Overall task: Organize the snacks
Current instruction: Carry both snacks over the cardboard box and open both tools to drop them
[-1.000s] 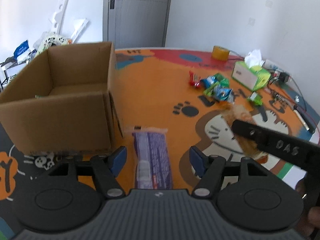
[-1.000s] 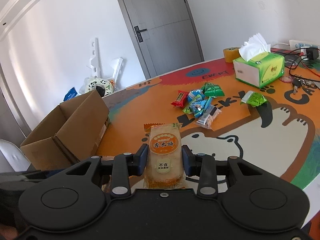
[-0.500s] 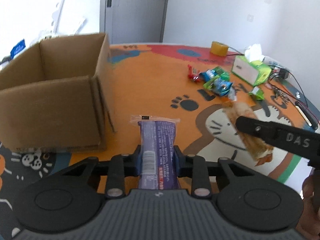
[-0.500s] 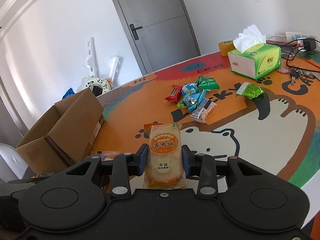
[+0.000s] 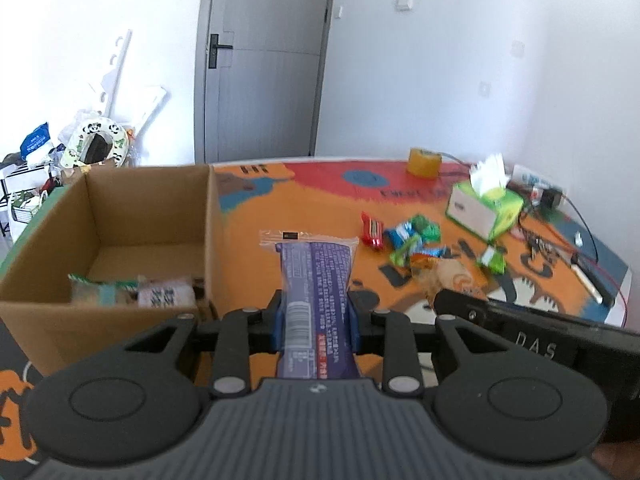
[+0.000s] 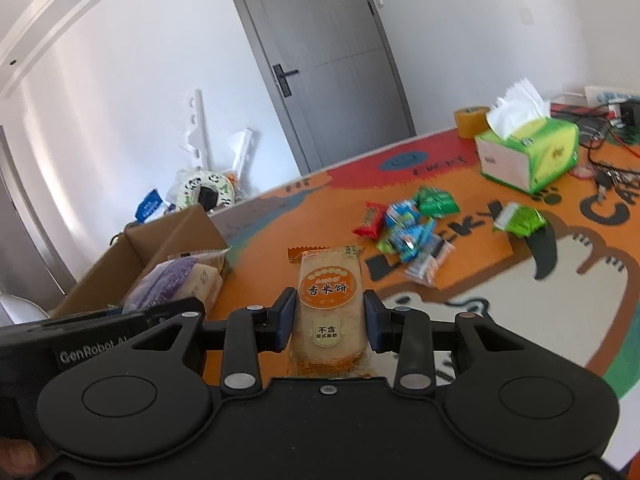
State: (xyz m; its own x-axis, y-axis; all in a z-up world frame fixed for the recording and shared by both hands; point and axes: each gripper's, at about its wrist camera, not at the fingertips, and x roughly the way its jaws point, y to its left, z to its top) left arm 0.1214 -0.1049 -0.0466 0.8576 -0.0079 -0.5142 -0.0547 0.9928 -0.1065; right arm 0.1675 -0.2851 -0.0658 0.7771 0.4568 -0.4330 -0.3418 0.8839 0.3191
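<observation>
My left gripper [image 5: 315, 322] is shut on a purple snack packet [image 5: 314, 280] and holds it above the table, just right of an open cardboard box [image 5: 108, 216] with a few packets [image 5: 132, 290] inside. My right gripper [image 6: 330, 318] is shut on an orange rice-cake packet [image 6: 329, 300], lifted over the table; it also shows at the right of the left wrist view [image 5: 452, 280]. A pile of small snacks [image 6: 408, 224] lies on the orange mat, also seen in the left wrist view [image 5: 408, 240].
A green tissue box [image 6: 528, 152] and a tape roll [image 6: 470, 120] stand at the table's far side. Cables and keys [image 6: 608, 172] lie at the right. A lone green packet [image 6: 520, 220] lies near the pile. A door and clutter are behind the table.
My left gripper has closed on the purple packet and lifted it off the table beside the box. My right gripper still holds the rice-cake packet and has risen a little.
</observation>
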